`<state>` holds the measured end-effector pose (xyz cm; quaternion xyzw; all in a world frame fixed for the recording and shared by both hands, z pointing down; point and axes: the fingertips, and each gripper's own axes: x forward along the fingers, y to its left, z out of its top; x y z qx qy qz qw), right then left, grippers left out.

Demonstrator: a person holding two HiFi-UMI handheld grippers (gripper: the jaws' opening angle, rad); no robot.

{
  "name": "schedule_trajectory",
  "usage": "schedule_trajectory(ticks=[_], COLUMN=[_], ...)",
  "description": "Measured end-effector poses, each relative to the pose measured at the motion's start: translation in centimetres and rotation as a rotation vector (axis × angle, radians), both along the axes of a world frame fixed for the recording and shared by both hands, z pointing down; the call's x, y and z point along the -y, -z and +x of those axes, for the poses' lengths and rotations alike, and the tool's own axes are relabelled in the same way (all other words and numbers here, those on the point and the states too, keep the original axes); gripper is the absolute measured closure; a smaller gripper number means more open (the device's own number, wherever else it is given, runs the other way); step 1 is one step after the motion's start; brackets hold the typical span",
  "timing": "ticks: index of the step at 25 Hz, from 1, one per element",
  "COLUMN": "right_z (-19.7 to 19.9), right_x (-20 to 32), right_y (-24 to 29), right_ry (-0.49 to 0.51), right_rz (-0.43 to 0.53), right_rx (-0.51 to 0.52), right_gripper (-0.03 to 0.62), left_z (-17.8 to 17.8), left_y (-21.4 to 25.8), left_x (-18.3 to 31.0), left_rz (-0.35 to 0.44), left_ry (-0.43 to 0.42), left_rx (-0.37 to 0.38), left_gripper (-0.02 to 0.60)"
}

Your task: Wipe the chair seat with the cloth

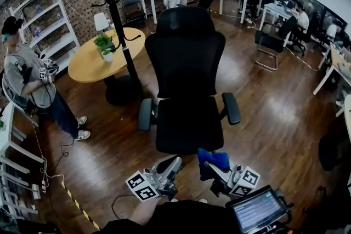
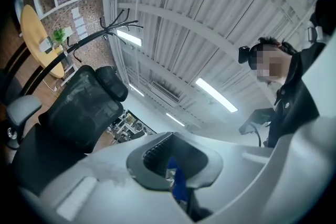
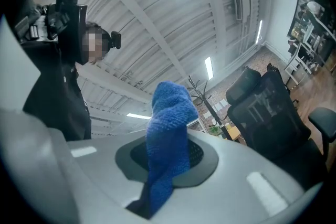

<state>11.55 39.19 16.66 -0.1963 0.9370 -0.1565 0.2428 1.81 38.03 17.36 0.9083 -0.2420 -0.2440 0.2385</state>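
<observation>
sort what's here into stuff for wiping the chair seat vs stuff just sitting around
For the job:
- blue cloth
- office chair seat

Just around:
- coat stand
- round wooden table
- potted plant
- white shelving

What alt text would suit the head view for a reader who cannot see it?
A black office chair stands on a wooden floor, seen from above. At the bottom the right gripper holds a blue cloth near the seat's front edge, the left gripper beside it; a round yellow table stands upper left.
</observation>
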Motion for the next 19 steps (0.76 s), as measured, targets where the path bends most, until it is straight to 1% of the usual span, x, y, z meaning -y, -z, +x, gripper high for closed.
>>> schedule_trajectory(ticks=[2,5,9,15,19], right_z=[0.6,0.8,0.7,0.1,0.0], right_x=[0.1,0.3,0.3,0.0,0.2], right_y=[-0.2,0.7,1.3,1.6,0.2], right_ry=[-0.002,-0.018,-0.014,-0.006,0.009], right_rz=[0.006,0.030,0.036,0.020,0.014], right_rx=[0.002,0.034,0.033,0.020,-0.030], right_gripper=[0.546,0.546,0.546,0.546,0.546], left_z=[0.5,0.6,0.5,0.4,0.2], left_y=[-0.2,-0.5,-0.5,-0.1,-0.1], left_x=[0.0,0.0,0.0,-0.2,0.1], left_rz=[-0.002,-0.006,-0.014,-0.004,0.005], left_ry=[0.000,0.002,0.005,0.003,0.009], left_rx=[0.004,0.008,0.007,0.006,0.004], left_gripper=[0.589,0.589,0.589,0.589,0.589])
